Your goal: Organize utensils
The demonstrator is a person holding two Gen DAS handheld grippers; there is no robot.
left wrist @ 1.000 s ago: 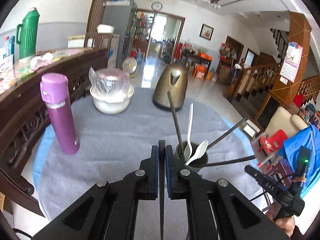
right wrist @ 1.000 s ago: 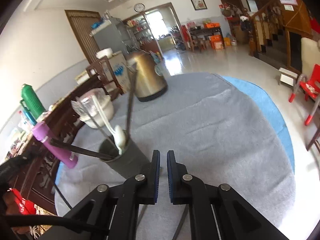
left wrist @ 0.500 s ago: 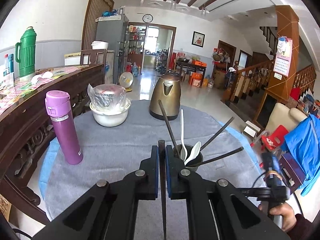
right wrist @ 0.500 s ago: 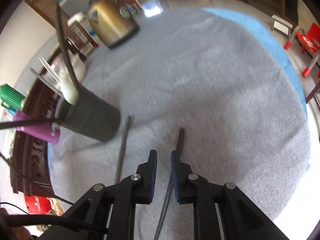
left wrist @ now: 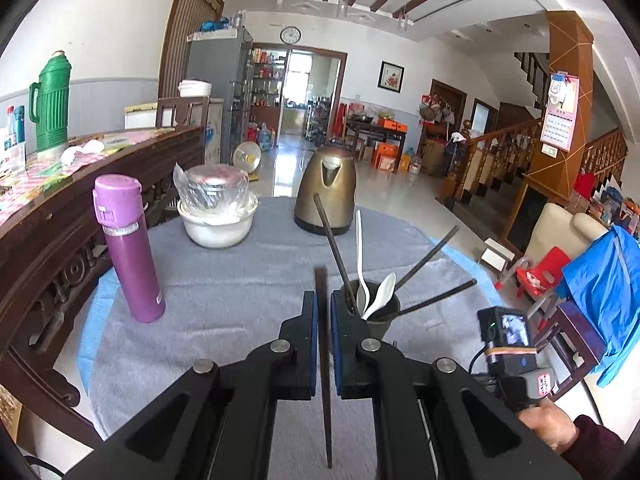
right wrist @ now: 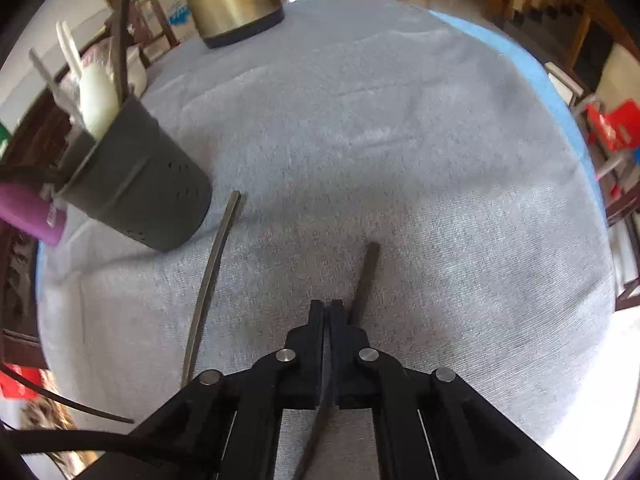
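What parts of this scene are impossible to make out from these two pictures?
- Left wrist view: the base of the dark grey utensil cup is hidden behind the left gripper.
- Right wrist view: whether the right gripper pinches the dark chopstick; its lower end runs behind the fingers.
- Right wrist view: the purple flask is cut off by the edge.
- Left wrist view: the wall calendar is too small to read.

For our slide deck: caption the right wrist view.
Right gripper shut beside one chopstick; another lies near the utensil holder.
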